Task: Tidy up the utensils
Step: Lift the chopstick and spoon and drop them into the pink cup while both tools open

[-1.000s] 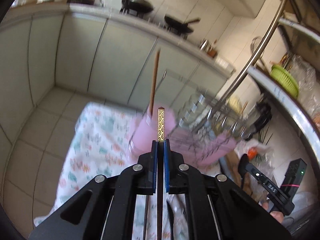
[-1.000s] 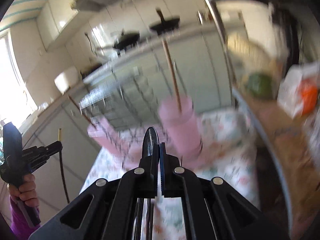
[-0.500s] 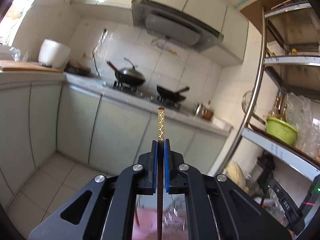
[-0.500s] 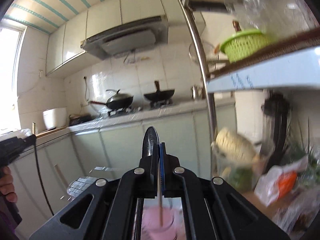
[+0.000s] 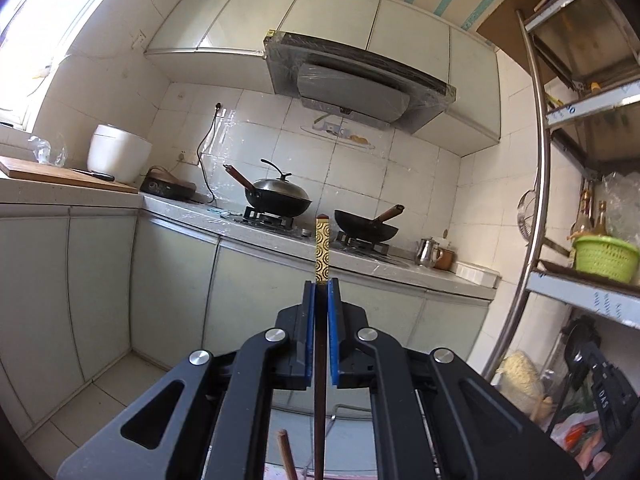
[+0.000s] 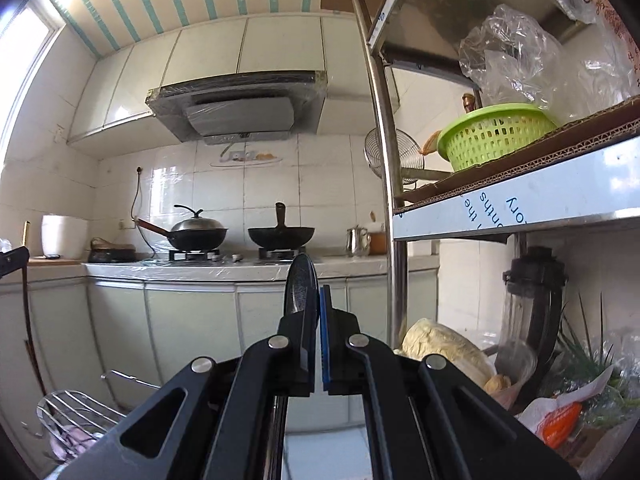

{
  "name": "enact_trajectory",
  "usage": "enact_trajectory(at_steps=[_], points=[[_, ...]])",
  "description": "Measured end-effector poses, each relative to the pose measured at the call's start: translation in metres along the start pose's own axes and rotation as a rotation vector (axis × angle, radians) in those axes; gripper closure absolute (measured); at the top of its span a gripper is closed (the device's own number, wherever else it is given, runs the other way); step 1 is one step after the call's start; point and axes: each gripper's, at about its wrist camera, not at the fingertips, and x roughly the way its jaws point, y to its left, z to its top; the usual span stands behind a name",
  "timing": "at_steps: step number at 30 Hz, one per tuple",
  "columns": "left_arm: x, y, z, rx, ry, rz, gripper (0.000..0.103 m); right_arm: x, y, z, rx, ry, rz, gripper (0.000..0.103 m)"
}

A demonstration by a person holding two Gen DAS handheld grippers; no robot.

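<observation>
My left gripper [image 5: 322, 286] is pinching a chopstick [image 5: 322, 250] between its 2 blue pads [image 5: 307, 320]. The stick is running straight along the gap, its gold patterned end sticking out past the tips and its dark shaft trailing back under the gripper toward the bottom edge. A second, reddish stick end [image 5: 285, 446] is poking up below, just left of that shaft; what it is standing in I cannot tell.

My right gripper [image 6: 319, 300] is clamping a spoon [image 6: 301, 286]. Its dark, glossy oval bowl is standing edge-on above the left finger, pressed against the right blue pad [image 6: 326, 336].

Both grippers are pointing level across the kitchen at the counter [image 5: 256, 232]. 2 woks [image 5: 279, 197] are sitting on the stove, well apart from the tips, so open air is lying ahead of both tools. On the right side, a metal rack's post [image 6: 390, 208] is rising near the right gripper, and its shelf is carrying a green basket [image 6: 494, 134]. Low on the left in the right view, a wire rack [image 6: 76, 410] is sitting below the gripper. At that view's left edge, the left gripper [image 6: 14, 262] is showing with the stick hanging down from it.
</observation>
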Motion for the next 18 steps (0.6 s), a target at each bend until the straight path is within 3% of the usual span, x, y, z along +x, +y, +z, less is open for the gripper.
enact_trajectory(at_steps=[8, 18], points=[[-0.006, 0.001, -0.043, 0.032, 0.065, -0.005, 0.098, -0.008, 0.001, -0.035, 0.016, 0.124, 0.029, 0.102], [-0.035, 0.017, -0.08, -0.071, 0.178, 0.001, 0.098, -0.026, 0.001, -0.064, 0.07, 0.319, 0.088, 0.101]])
